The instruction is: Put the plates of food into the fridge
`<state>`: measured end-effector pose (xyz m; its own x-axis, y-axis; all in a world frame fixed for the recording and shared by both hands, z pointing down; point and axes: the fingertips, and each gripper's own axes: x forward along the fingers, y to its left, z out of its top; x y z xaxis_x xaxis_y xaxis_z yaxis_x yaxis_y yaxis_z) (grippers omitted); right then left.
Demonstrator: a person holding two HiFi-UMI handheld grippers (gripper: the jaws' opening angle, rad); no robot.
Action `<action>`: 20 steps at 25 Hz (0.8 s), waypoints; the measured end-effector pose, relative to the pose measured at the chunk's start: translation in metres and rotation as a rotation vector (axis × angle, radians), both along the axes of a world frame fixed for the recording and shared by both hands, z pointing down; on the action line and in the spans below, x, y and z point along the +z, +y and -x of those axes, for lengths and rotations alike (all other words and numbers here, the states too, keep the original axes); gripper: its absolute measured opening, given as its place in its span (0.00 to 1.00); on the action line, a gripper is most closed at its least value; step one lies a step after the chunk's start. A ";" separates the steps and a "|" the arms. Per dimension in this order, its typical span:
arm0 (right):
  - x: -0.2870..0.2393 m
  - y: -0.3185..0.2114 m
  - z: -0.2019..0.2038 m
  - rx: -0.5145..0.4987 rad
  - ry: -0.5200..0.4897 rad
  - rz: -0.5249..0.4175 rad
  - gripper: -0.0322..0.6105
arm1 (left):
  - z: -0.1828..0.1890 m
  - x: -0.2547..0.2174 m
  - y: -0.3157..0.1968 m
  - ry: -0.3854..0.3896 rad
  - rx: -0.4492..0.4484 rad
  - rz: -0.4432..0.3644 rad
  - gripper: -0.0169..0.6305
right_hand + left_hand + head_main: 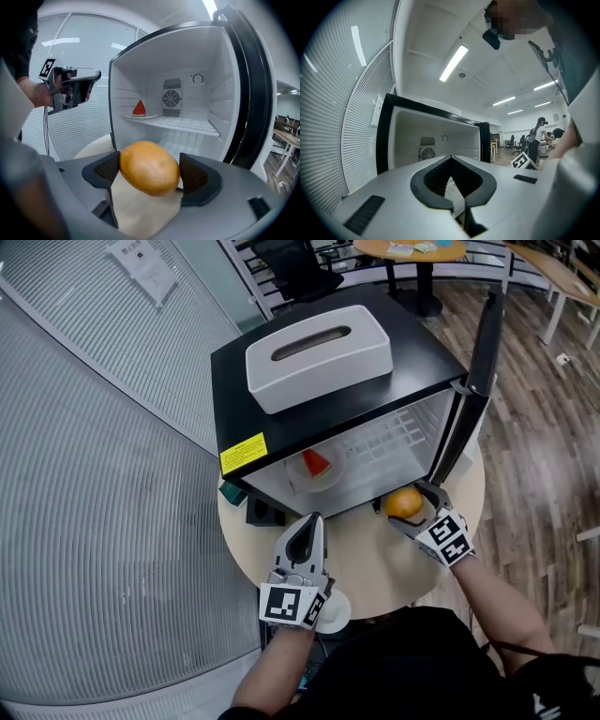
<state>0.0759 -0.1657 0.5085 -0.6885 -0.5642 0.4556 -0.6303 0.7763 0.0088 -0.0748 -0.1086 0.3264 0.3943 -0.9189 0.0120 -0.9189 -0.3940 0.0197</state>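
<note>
Presently, the right gripper [149, 174] is clamped on a smooth, oval, orange-yellow fruit [147, 161], one ribbed dark pad against each side. It is held above the round beige table [375, 563], just before the fridge [232, 390] opening. The fridge is a compact black box with a white moulded interior. Its door [255, 93] stands fully open at the right, leaving the mouth unobstructed. Inside, a pale plate [140, 116] carrying a red watermelon wedge [138, 108] sits on the left of the white wire shelf [187, 124]; the remaining shelf is free. A white rounded tissue box [319, 354] rests on top. The left gripper [450, 159] hangs over the table's front edge, jaw tips touching, holding nothing.
</note>
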 end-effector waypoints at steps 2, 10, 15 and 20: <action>-0.010 -0.006 0.002 0.000 -0.012 -0.018 0.67 | -0.003 -0.002 -0.005 -0.002 0.008 -0.002 0.03; -0.047 -0.033 0.005 0.012 -0.054 -0.082 0.67 | -0.011 -0.001 -0.026 -0.006 0.032 -0.010 0.03; -0.063 -0.050 0.003 0.016 -0.062 -0.114 0.67 | -0.016 -0.009 -0.036 -0.002 0.027 -0.020 0.03; -0.077 -0.063 0.005 0.012 -0.068 -0.142 0.67 | -0.018 -0.004 -0.041 -0.008 0.020 -0.015 0.03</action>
<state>0.0706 -0.2290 0.4315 -0.7078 -0.6279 0.3236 -0.6424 0.7627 0.0748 -0.0566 -0.1501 0.3228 0.4124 -0.9110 0.0020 -0.9110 -0.4124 0.0065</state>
